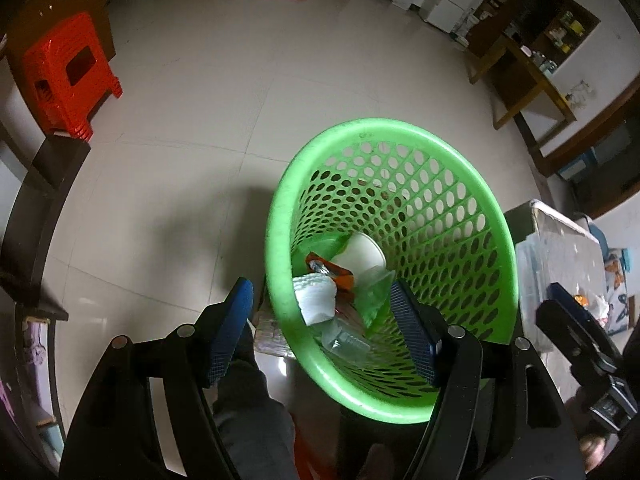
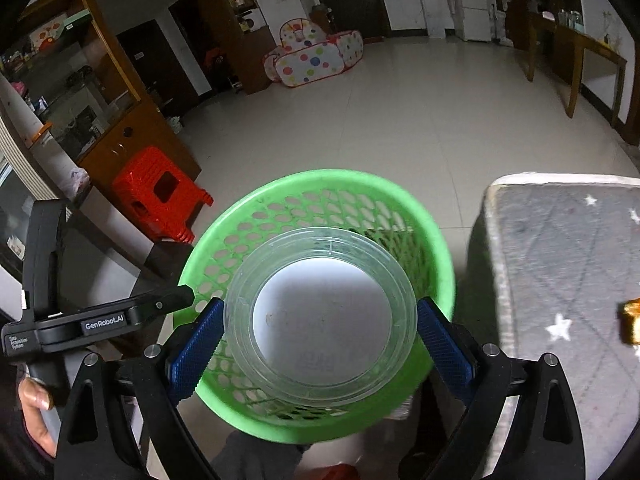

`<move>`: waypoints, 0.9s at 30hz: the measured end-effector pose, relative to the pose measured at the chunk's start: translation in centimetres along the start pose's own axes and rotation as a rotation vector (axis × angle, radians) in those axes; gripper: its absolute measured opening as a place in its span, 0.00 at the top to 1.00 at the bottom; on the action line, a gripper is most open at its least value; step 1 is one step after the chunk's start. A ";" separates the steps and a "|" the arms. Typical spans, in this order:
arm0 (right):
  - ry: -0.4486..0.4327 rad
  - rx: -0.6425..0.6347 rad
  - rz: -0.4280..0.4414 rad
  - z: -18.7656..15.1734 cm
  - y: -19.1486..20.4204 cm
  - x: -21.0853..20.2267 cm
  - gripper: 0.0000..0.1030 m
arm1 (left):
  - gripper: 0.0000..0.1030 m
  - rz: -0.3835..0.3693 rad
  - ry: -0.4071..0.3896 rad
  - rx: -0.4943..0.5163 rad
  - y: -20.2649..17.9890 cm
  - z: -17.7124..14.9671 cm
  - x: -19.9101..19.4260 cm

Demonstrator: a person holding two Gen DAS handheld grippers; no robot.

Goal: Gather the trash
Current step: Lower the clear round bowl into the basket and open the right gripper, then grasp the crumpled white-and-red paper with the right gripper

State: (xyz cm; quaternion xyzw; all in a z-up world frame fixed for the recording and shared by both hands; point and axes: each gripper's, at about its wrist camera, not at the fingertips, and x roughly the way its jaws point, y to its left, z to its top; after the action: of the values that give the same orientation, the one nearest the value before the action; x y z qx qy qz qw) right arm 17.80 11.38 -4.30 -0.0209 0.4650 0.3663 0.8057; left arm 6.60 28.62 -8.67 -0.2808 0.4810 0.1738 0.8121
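Grippers tilt steeply down over the green basket [image 1: 400, 152]. The left gripper [image 1: 324, 328] has its jaws apart, empty, straddling the near rim. The right gripper [image 2: 318, 344] is clamped on a clear plastic lid [image 2: 322, 316], above the basket mouth. Inside (plainly filling up): white cup [image 1: 362, 254], orange wrapper [image 1: 334, 272], tissue [image 1: 316, 296]. Red stool [image 2: 160, 194] and grey padded table [image 2: 560, 264] flank it.

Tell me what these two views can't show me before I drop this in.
- Right wrist view: the clear tub in the right claw covers most of the green basket's inside.
- Left wrist view: the left claw's finger and near rim hide part of the trash; the clear item at the bottom can't be identified.
- Right wrist view: the gold item on the grey mat is cut off by the edge.
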 end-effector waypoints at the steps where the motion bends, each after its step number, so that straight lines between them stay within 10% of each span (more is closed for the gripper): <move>1: 0.002 0.002 0.004 0.0 0.1 0.1 0.11 | 0.32 -0.001 0.002 -0.003 0.1 0.0 0.0; 12: -0.044 0.016 -0.003 -0.7 -1.6 -3.9 0.09 | 0.31 -0.015 0.007 0.023 -2.1 -0.4 0.2; 27: -0.176 0.150 -0.277 -4.6 -14.4 -16.7 0.09 | 0.31 -0.075 0.021 0.183 -10.9 -2.0 0.1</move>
State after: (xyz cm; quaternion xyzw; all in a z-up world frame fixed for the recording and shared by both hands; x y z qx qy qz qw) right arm 18.23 -10.36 1.44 0.0078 0.4114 0.2165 0.8853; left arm 11.33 18.86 -6.36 -0.2250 0.4926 0.0957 0.8352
